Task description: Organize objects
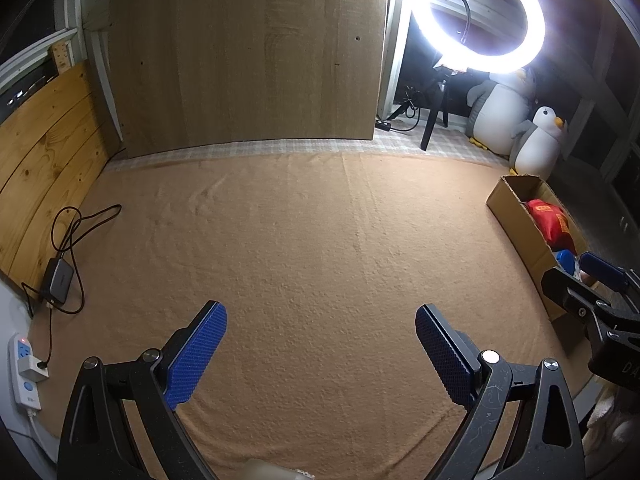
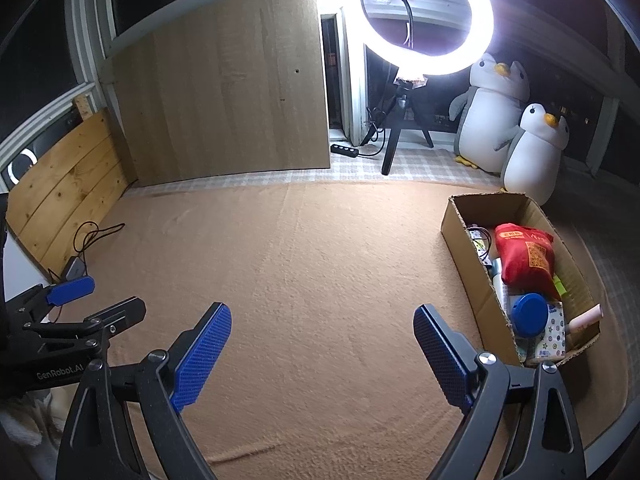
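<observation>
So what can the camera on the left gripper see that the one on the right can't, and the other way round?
Only the left wrist view shows the white power strip with a plug in it, at the blanket's left edge.

Only the right wrist view looks down into the cardboard box far enough to show the patterned packet and the pink tube.

Both show the open left gripper and open right gripper, the tan blanket, ring light, two plush penguins, red bag and blue lid.
</observation>
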Tool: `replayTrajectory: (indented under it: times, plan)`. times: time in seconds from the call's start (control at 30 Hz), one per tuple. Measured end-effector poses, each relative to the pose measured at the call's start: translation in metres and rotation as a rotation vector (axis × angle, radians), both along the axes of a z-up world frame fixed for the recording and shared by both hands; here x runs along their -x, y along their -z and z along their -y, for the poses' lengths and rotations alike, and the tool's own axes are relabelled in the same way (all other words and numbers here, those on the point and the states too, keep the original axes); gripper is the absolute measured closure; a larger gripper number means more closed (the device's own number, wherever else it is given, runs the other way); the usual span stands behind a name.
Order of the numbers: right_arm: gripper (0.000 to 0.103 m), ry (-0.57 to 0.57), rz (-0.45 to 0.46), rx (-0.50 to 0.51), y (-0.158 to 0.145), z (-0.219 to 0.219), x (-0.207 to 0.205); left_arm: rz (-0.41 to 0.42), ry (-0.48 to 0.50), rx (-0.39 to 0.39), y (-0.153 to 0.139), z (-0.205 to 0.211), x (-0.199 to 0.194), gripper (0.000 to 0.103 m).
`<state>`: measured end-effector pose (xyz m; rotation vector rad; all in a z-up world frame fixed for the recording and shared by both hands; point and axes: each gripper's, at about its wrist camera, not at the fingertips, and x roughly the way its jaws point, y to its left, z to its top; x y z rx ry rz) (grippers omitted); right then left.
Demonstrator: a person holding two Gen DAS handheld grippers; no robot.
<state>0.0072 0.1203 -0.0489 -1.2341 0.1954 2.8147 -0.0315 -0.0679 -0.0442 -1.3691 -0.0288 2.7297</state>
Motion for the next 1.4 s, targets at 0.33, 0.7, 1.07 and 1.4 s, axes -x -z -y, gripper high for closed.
replayTrajectory:
  times: [0.33, 0.7, 1.07, 1.4]
  plan:
    - [0.013, 0.004, 0.002, -0.003, 0.001, -0.003, 0.0, 0.001, -0.002, -0.002, 0.0, -0.003, 0.0, 0.006]
    - [0.013, 0.005, 0.008, 0.0, 0.003, -0.004, 0.002, 0.001, -0.006, -0.003, 0.0, -0.003, 0.001, 0.006]
    - [0.013, 0.003, 0.015, 0.002, 0.006, -0.007, 0.004, 0.003, -0.008, 0.0, 0.002, -0.002, 0.002, 0.006]
    - [0.013, 0.002, 0.026, 0.003, 0.01, -0.008, 0.008, 0.011, -0.008, 0.002, 0.007, -0.001, 0.009, 0.006]
